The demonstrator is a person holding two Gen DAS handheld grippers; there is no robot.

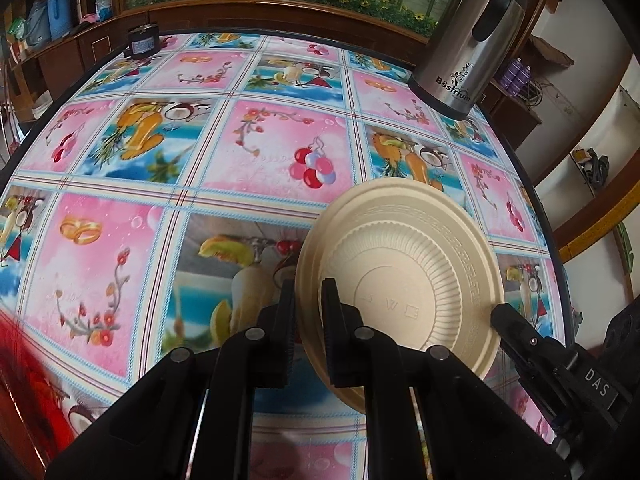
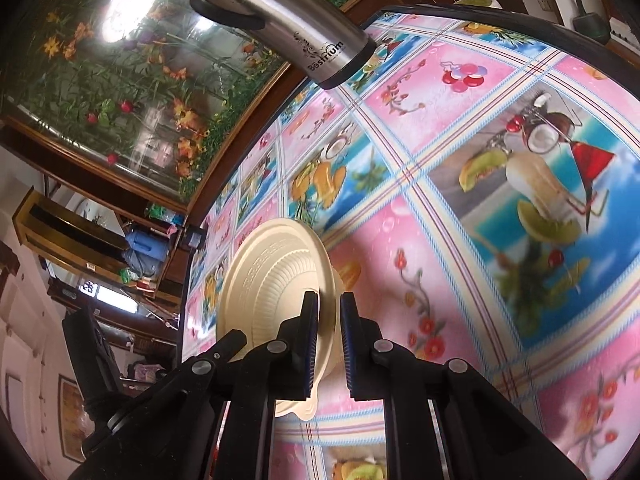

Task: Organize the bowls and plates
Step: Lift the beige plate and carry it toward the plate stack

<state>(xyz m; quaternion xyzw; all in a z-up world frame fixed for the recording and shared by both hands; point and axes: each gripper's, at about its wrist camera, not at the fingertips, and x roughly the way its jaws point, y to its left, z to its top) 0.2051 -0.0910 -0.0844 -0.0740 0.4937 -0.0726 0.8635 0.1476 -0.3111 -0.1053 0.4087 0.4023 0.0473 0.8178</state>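
1. The left gripper (image 1: 308, 300) pinches the near-left rim of the cream bowl (image 1: 404, 276), held tilted above the table (image 1: 120, 248).
2. The right gripper (image 2: 329, 312) clamps the opposite rim.
3. The steel kettle (image 1: 468, 40) stands at the table's far edge, well apart from the bowl.
4. Bare patterned cloth spreads left of the bowl.

Table (image 1: 120, 240) lies bare ahead and left; only the flask (image 1: 468, 40) and a small black box (image 1: 142, 43) stand at the far edge
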